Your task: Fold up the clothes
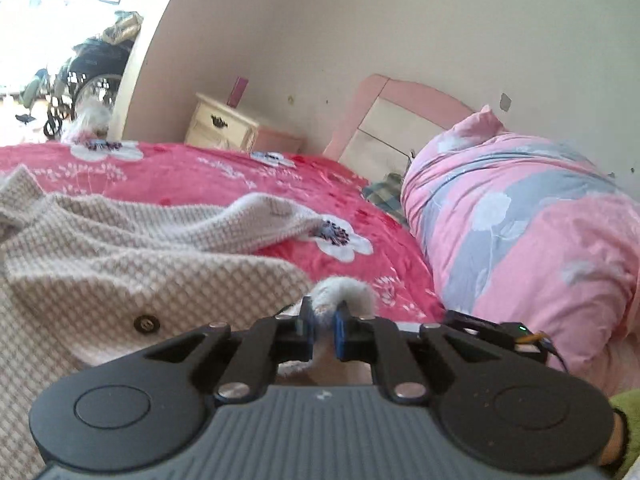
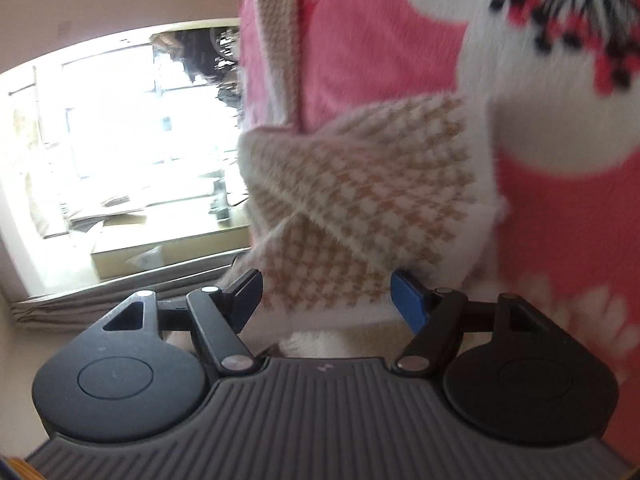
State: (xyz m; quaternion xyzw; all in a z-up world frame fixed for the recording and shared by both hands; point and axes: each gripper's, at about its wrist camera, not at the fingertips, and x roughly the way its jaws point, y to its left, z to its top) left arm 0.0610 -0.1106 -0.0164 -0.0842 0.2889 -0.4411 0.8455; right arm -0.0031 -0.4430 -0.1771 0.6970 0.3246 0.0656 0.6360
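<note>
Houndstooth knit in beige and white, a buttoned cardigan [image 1: 120,264], lies spread over the red floral bedspread [image 1: 224,176], filling the left and lower left of the left wrist view, with one sleeve [image 1: 264,216] trailing toward the centre. The left gripper [image 1: 324,322] sits at the bottom centre of that view, its jaws pressed nearly together and pinching a fuzzy white edge of the cardigan, which bunches up above the pads. A rolled pink and grey quilt [image 1: 520,232] fills the right side.

In the right wrist view, heavily blurred, the right gripper [image 2: 326,300] has its jaws spread wide, with a folded corner of the same knit lying between them, not gripped.

The likely trouble is the thin pinch: only the fluffy rim seems caught, so a firm pull could let it slip free. If the right jaws close while the hand is moving, they may catch two layers or some bedspread, skewing the fold.
</note>
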